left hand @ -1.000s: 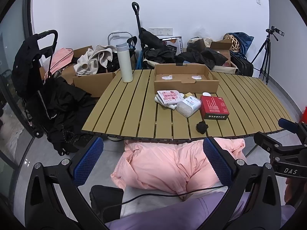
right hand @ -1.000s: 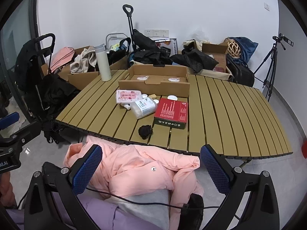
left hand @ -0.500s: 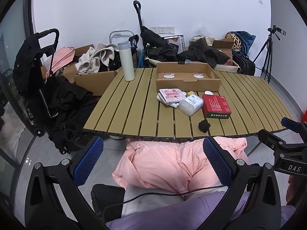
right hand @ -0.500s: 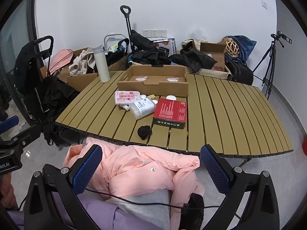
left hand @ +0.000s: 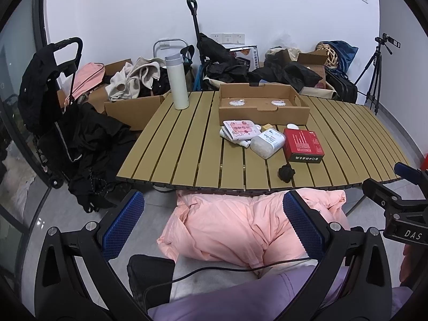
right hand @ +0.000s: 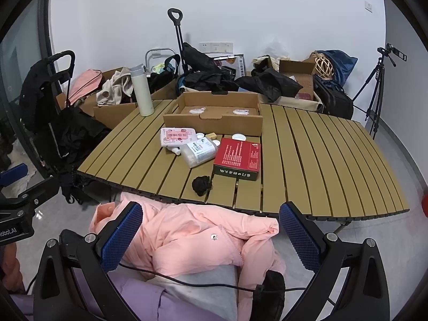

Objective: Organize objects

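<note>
Olive-tan slatted table (left hand: 187, 144) fills mid-frame in both wrist views. Open brown cardboard tray (left hand: 263, 104) sits toward the table's far side, centre-right of the left view; two small white pieces lie on its floor. Just in front of the tray, a cluster: flat pink-and-white printed packet (left hand: 238, 128), clear plastic jar with white label lying on its side (left hand: 267, 140), red rectangular carton with dark lettered edge (left hand: 303, 145), and a white round lid (right hand: 239, 137) behind the carton. Jar lies between packet and carton, close to both. Small black crumpled lump (left hand: 286, 173) sits alone near the table's front edge, below the carton. Tall white cylindrical flask (left hand: 176, 81) stands upright at the far left corner, upper centre-left of frame.

Left gripper (left hand: 214, 222), lower frame, blue-padded fingers (left hand: 121, 224) spread wide, nothing between them; below them a pink padded jacket (left hand: 235, 227). Right gripper (right hand: 211, 236), lower frame of its own view, fingers (right hand: 301, 234) likewise wide apart and empty, short of the table edge. Black tripod (right hand: 374, 88) stands at upper right.
</note>
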`<state>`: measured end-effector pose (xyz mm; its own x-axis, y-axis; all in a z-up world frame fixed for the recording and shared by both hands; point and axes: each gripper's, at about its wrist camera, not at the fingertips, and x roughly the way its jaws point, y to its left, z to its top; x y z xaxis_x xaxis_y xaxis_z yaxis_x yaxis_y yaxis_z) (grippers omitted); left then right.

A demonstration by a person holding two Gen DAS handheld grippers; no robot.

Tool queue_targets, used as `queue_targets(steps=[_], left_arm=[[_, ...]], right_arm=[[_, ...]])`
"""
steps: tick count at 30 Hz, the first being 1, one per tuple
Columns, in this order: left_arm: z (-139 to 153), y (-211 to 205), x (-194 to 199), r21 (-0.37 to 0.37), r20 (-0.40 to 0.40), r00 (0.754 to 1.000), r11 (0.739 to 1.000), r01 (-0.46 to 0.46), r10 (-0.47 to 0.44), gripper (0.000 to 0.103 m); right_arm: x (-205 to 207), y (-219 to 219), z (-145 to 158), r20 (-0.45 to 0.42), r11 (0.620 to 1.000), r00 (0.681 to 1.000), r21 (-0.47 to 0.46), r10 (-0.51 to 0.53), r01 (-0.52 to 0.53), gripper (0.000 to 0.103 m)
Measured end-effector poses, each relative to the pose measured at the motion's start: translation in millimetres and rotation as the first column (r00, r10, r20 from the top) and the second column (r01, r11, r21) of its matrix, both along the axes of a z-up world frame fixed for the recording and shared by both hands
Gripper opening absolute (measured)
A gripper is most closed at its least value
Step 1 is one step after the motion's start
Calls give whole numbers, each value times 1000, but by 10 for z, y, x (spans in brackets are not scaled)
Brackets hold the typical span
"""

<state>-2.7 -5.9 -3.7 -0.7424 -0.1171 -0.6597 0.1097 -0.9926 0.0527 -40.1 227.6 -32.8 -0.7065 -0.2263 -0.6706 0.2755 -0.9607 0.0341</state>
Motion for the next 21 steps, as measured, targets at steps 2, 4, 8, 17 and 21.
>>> queue_targets(steps=[2,4,8,17,21], left_arm=[[3,-1,0,0,0,1000,1000,-2,2,103],[3,1,-1,0,1,1000,1000,-2,2,103],[10,-14,-3,-1,1,1000,1000,-1,1,103],[0,-11,-13,0,8,1000,1000,-3,3,103],[-10,-5,-11,1,9,1000,1000,-5,5,103]], right_arm=[[0,3,1,-4,1000,1000,3,-4,4,103],[1,0,1,-5,1000,1000,4,-5,5,103],[-2,10,10,-10,1000,1000,7,-16,16,103],[33,-36,25,-32,1000,999,18,10,-9,103],[27,-24,17,-32,1000,999,17,8,-8,103]])
